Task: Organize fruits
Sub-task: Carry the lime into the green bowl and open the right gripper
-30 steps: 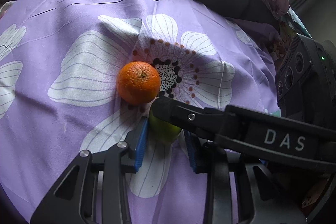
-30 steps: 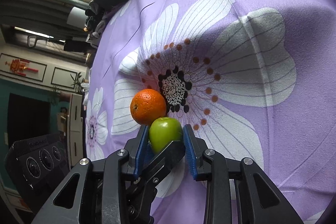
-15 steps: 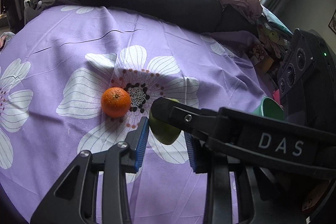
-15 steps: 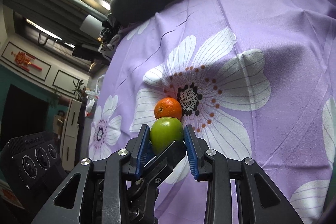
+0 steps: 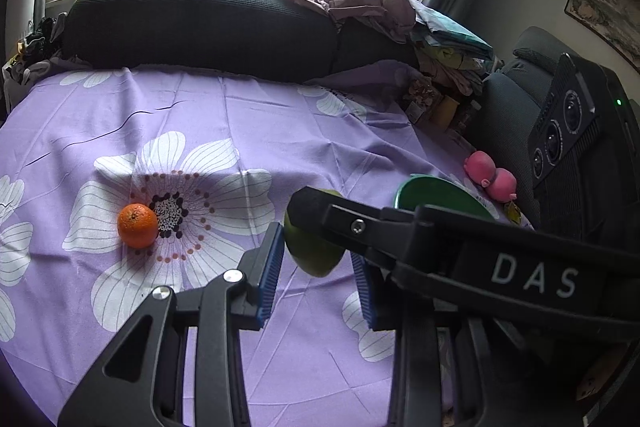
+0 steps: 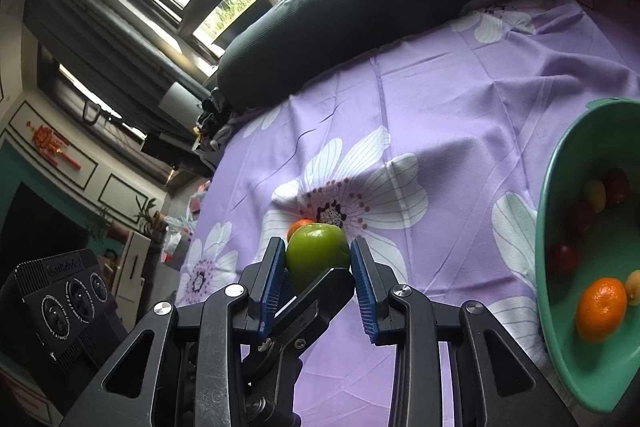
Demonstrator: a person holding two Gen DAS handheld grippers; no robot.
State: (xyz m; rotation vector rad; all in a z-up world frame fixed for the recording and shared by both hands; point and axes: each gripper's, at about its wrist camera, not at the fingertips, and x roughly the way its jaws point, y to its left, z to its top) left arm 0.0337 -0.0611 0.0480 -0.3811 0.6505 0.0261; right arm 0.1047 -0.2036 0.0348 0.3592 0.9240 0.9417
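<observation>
My right gripper (image 6: 318, 259) is shut on a green apple (image 6: 316, 253) and holds it above the purple flowered cloth (image 6: 460, 99). The apple also shows in the left wrist view (image 5: 314, 255), partly hidden by the right gripper's black finger (image 5: 400, 231) crossing in front. My left gripper (image 5: 318, 263) stands around the same apple with a gap on its right side; whether its pads touch is unclear. An orange (image 5: 137, 225) lies on the cloth to the left; its top peeks behind the apple in the right wrist view (image 6: 299, 225). A green bowl (image 6: 560, 211) at the right holds several fruits, including another orange (image 6: 600, 309).
A dark bolster cushion (image 5: 200, 27) lies along the far edge of the cloth. Piled clothes (image 5: 368, 7) sit at the back right. A pink toy (image 5: 490, 177) lies beside the bowl's rim (image 5: 440, 185). A black device (image 5: 568, 131) stands at the right.
Both grippers have risen and drawn back from the orange with the apple between them. The orange stays on the cloth. The bowl has come into view at the right.
</observation>
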